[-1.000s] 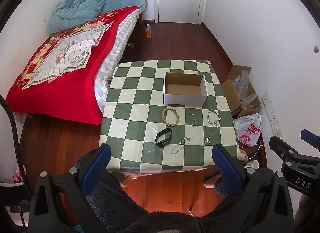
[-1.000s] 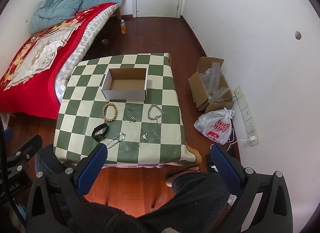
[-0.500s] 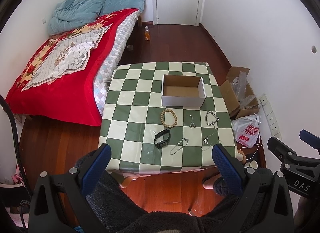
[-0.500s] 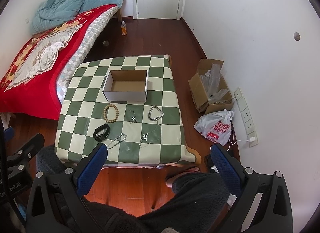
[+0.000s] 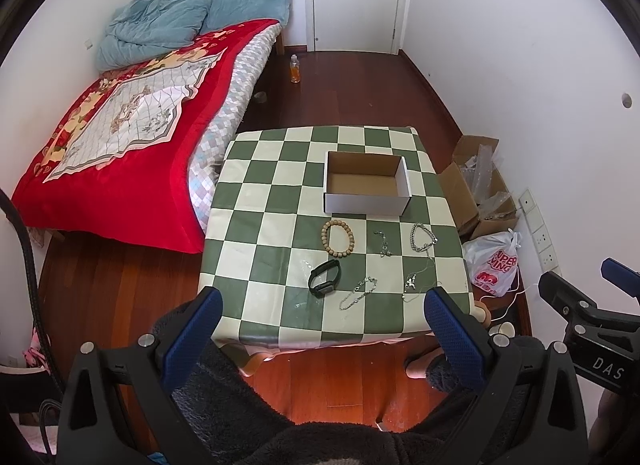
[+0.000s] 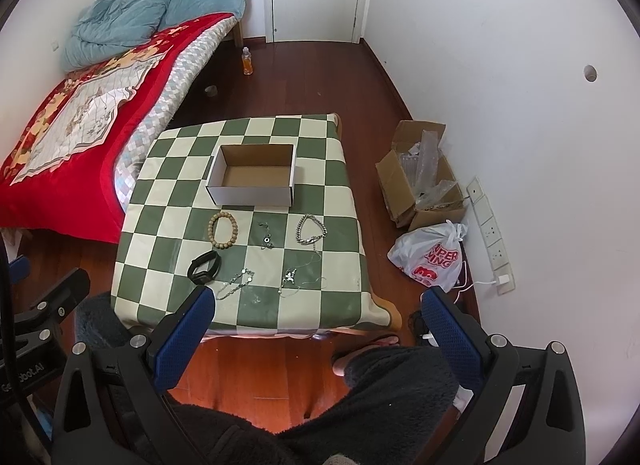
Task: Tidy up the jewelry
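Left wrist view shows both grippers spread apart and empty; thin chains near the table's front edge could slip from the pads or snag.

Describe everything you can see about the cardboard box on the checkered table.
The cardboard box is small, rectangular and open-topped, white outside and plain brown inside. It looks empty. It sits flat and upright on the far half of the checkered table, its long side facing the camera. The wooden bead bracelet and the other jewelry lie just in front, not touching it.
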`<state>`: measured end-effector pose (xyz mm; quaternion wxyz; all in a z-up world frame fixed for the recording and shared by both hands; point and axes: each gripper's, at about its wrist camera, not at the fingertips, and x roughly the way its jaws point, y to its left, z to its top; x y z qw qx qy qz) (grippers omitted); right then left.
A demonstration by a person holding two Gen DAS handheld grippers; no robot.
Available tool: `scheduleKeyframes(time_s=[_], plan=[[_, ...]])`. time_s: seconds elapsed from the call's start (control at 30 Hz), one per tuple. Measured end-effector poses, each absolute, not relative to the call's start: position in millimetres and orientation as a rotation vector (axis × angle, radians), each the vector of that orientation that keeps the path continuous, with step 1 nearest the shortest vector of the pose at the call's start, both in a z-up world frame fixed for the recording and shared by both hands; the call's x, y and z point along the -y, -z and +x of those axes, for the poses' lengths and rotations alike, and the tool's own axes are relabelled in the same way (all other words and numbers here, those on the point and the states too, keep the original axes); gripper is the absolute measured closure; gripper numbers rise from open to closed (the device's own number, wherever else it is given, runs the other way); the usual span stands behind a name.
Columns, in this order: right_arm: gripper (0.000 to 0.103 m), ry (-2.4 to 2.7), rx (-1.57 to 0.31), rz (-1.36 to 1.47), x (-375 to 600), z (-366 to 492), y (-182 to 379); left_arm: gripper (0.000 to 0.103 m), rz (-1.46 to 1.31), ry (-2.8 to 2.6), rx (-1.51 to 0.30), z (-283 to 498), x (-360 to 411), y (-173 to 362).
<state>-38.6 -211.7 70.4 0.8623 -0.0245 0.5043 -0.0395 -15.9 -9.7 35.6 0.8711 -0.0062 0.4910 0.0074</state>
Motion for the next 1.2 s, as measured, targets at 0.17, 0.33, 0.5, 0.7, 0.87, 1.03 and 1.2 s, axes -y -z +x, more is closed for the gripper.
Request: scheduleKeyframes(time_s=[0.17, 0.33, 0.5, 0.7, 0.87, 1.03, 1.2], plan=[[0.0, 0.091, -1.061, -0.035, 212.9, -34.2, -64.0, 0.0, 0.001, -0.043, -1.005, -11.1, 8.5, -35.3], [0.0, 0.118, -1.08, -0.016, 224.3, -3.8, -40.4, 0.0, 0.074, -0.149, -0.959, 24.6, 0.7, -28.3], [0.0, 0.142, -1.152, -0.015, 240.0, 44.0, 5.6, 0.0, 0.22, -0.182, -1.004, 67.1, 4.4, 13.4], [0.0, 0.176, -1.326, 0.032, 265.4, 90.7, 106.4, 0.0, 0.354, -0.1, -1.156, 95.1, 29.5, 103.6], [0.003, 0.157, -1.465, 0.088, 271.1, 101.5, 199.6, 0.0, 0.379, -0.085, -1.273, 100.4, 45.9, 175.3], [0.015, 0.115, -1.507, 0.097, 254.7, 102.4, 249.8, 0.009, 0.402, -0.086, -1.339, 97.8, 55.8, 220.0], [0.031, 0.069, -1.505, 0.104, 235.7, 106.3, 272.5, 0.009, 0.37, -0.117, -1.373, 98.1, 47.8, 239.3]])
